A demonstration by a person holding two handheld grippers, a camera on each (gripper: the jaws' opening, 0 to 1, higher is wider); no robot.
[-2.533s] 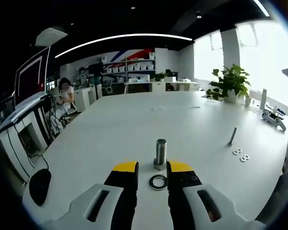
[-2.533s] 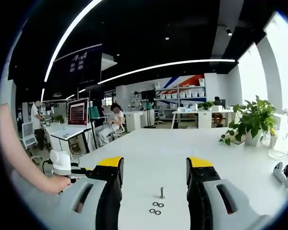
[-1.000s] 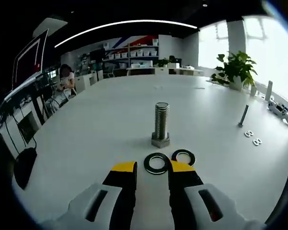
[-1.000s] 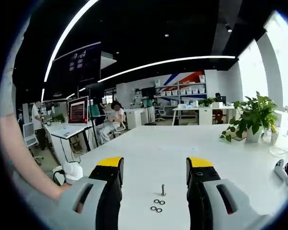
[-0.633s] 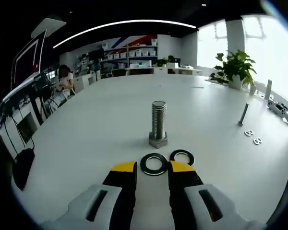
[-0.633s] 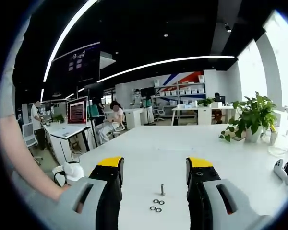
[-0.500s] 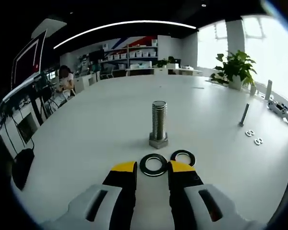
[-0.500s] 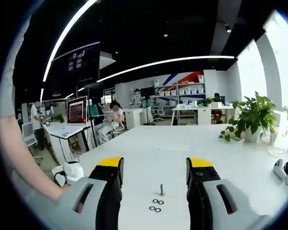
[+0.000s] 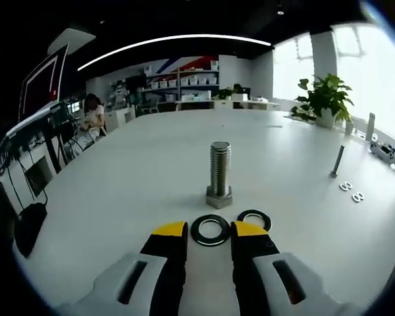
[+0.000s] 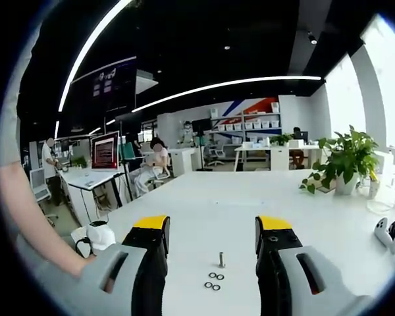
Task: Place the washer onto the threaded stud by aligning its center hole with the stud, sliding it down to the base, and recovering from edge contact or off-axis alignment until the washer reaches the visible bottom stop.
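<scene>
Washer (image 9: 210,230) lies flat on the white table (image 9: 131,178) just before the upright threaded stud (image 9: 219,176), between the narrowly parted left gripper (image 9: 209,229) tips; right gripper (image 10: 211,227) jaws stand wide, empty.

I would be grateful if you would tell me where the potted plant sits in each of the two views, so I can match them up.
Left gripper view: the potted plant stands at the upper right, on the far edge of the white table by the bright window.
Right gripper view: the potted plant is at the right, about mid-height, also beside the window.
Shared landmark: the shelving under the red and blue wall stripe, to the plant's left in both views.
</scene>
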